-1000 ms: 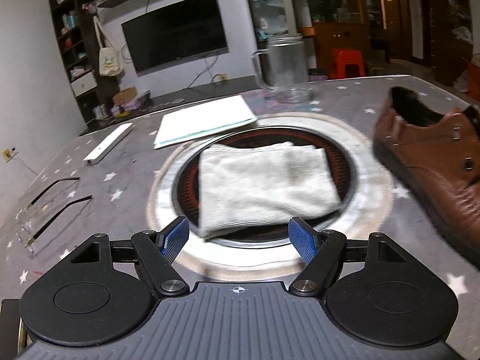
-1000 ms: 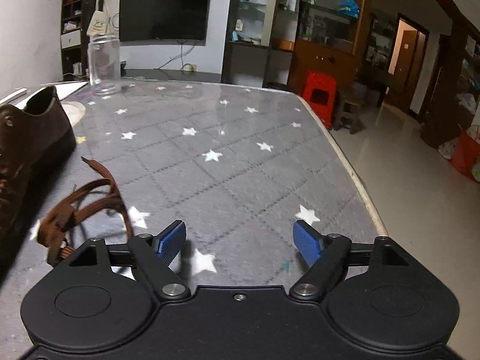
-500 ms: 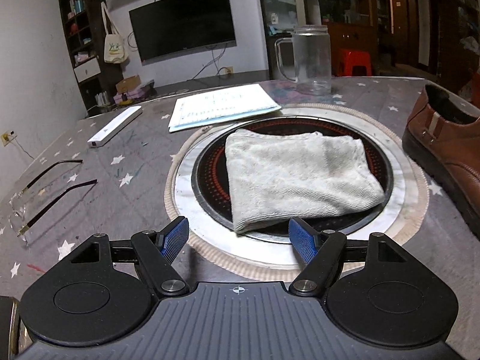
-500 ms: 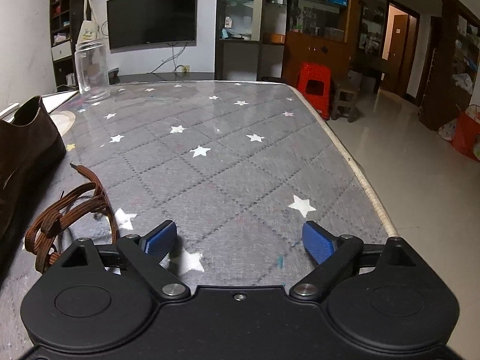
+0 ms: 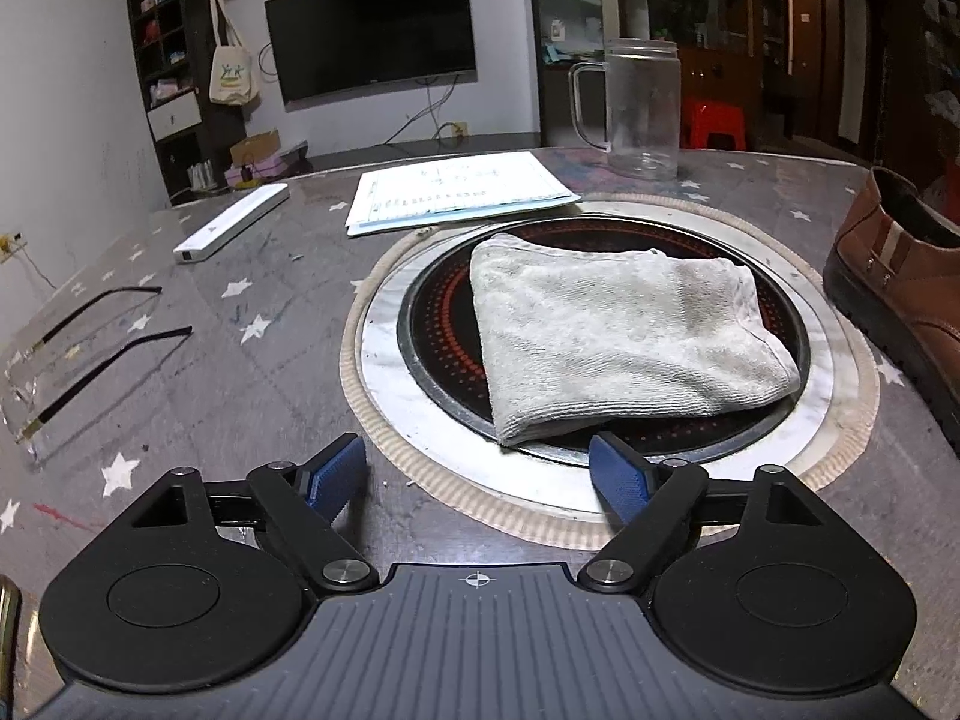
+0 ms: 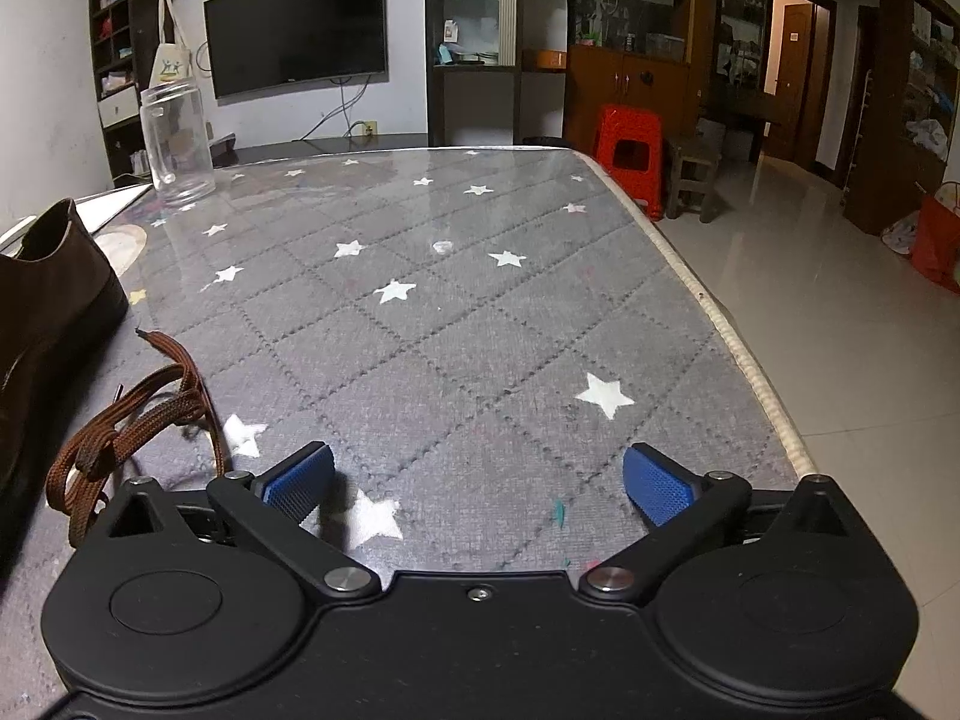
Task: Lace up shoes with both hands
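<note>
shoe (image 5: 900, 294): brown leather, on the desk at the far right of my left view; its heel end (image 6: 54, 288) sits at the left edge of my right view. Looks stiff and fairly heavy, should stay put when the lace is tugged.
lace (image 6: 129, 420): brown flat lace, loose in a tangle on the desk just beside the shoe, left of my right fingers, not threaded as far as I can see.
lace handling: soft, limp, light, will flop and slip; best pinched close to the stiff tip (image 6: 144, 334) so it can be steered into an eyelet.
right gripper (image 6: 480, 483): fingers spread wide, just been opening, nothing between them, only bare desk (image 6: 480, 312) below.
left gripper (image 5: 480, 474): fingers apart, just been opening, empty; aimed at the towel (image 5: 624, 336) on the round burner (image 5: 438, 312), not at the shoe.
stage: my guess, start of task, lace not picked up yet.
other stuff: paper (image 5: 456, 192), glass mug (image 5: 642, 108), glasses (image 5: 90, 348) well apart from the shoe.
</note>
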`<state>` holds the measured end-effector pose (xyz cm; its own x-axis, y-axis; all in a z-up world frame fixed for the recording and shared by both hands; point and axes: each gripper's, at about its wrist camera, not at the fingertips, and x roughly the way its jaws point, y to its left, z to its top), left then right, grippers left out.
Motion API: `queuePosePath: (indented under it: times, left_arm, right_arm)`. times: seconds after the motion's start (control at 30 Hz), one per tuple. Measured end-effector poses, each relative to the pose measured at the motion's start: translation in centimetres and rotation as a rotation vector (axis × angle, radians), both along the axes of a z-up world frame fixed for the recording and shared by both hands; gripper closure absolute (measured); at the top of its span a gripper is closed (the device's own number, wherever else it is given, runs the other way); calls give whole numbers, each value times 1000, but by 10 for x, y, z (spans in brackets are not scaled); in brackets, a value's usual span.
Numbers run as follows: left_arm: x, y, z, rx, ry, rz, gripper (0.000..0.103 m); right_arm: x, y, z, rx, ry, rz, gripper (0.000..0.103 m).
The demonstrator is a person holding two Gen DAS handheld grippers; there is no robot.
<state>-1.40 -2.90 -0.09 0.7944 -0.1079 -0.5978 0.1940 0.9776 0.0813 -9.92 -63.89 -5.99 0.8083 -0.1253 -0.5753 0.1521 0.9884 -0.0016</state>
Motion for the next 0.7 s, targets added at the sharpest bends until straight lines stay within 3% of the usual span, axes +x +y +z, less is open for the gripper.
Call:
queuePosePath:
  times: [0.33,0.7]
  left_arm:
    - [3,0,-3,-11,25,-10,1]
    - [6,-1,-5,-16,30,-16,0]
  right_arm:
    - [0,-1,0,-1,0,0,0]
    - [-1,-15,0,7,0,3,0]
